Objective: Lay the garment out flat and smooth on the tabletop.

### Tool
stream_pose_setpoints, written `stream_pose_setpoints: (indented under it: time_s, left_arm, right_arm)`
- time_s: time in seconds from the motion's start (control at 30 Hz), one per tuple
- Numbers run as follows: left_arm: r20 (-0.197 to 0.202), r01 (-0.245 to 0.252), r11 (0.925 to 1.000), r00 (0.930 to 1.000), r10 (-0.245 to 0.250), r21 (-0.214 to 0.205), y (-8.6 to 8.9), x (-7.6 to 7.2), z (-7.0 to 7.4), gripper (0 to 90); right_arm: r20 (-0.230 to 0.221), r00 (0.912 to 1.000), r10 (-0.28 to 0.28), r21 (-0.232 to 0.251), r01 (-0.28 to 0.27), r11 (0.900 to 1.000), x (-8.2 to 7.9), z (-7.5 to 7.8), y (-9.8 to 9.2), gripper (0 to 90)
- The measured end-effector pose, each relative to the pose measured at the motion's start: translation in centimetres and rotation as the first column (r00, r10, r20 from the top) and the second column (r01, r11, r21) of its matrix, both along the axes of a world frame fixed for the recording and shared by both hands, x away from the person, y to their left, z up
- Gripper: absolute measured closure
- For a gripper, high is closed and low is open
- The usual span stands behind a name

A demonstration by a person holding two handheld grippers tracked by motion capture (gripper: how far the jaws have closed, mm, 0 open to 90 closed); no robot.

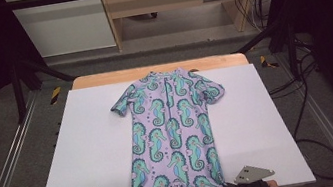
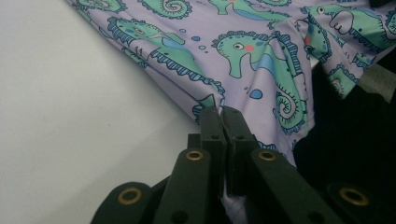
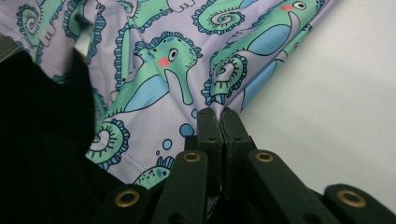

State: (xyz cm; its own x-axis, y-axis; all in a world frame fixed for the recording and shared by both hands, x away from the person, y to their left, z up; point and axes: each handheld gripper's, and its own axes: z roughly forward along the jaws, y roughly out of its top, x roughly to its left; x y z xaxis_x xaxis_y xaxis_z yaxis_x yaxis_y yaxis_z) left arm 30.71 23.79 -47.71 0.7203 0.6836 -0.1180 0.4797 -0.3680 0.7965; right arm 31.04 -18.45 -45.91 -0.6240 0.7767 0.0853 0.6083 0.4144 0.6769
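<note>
White table point(image 1: 87, 151) bears a seahorse romper point(image 1: 171, 123); left tool point(image 2: 223, 112) and right tool point(image 3: 221, 113) pinch its leg hems.

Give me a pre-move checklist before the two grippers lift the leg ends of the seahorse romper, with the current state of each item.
1. Left gripper shut on the romper, jaws pinching the outer edge of its leg: ok.
2. Right gripper shut on the edge of the other leg: ok.
3. How deep each pinch goes, one layer or both: cannot tell.
4. Upper body and sleeves lying flat on the white board: ok.
5. Fabric near the left gripper smooth: not ok, it is already rucked into folds.
6. Board on both sides of the romper bare for the fold: ok.
</note>
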Motion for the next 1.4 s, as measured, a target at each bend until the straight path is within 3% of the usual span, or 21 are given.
stream_pose_setpoints:
  time_s: [0.7, 0.73, 0.87, 1.0, 1.07, 1.27, 1.4]
  left_arm:
    - [0.006, 0.02, 0.9997, 0.9998, -0.02, -0.012, 0.3, -2.6, 1.1, 87.6]
    - [0.012, 0.015, 0.9998, 0.9998, -0.015, -0.016, 0.3, -2.7, 1.2, 86.0]
    - [0.066, -0.021, 0.9991, 0.9975, 0.023, -0.036, 0.4, -2.6, 1.7, 61.8]
    - [0.113, -0.048, 0.997, 0.9921, 0.055, -0.06, 0.4, -1.3, 2.5, 45.7]
    - [0.135, -0.061, 0.9967, 0.9885, 0.067, -0.053, 0.3, -0.3, 2.8, 43.0]
    - [0.193, -0.139, 0.9889, 0.9702, 0.147, -0.053, 0.4, 3.5, 3.7, 30.7]
    - [0.202, -0.177, 0.9824, 0.9618, 0.186, -0.058, 0.6, 6.6, 3.7, 23.8]
  right_arm:
    - [-0.026, 0.9996, 0.005, 0.036, -0.004, 0.9994, -2.6, 0.7, -0.3, 88.8]
    - [-0.022, 0.9997, -0.002, 0.041, 0.003, 0.9992, -2.6, 0.8, -0.3, 87.4]
    - [0.017, 0.9991, -0.04, 0.105, 0.038, 0.9938, -1.9, 1.1, -0.7, 59.9]
    - [0.082, 0.9926, -0.089, 0.125, 0.079, 0.989, -0.1, 1.8, -0.6, 44.2]
    - [0.109, 0.987, -0.118, 0.132, 0.104, 0.9859, 1.3, 2.1, -0.5, 38.3]
    - [0.191, 0.962, -0.195, 0.133, 0.172, 0.9761, 6.8, 2.6, -0.4, 23.1]
    - [0.209, 0.9538, -0.216, 0.125, 0.193, 0.9732, 10.7, 2.8, -0.8, 16.2]
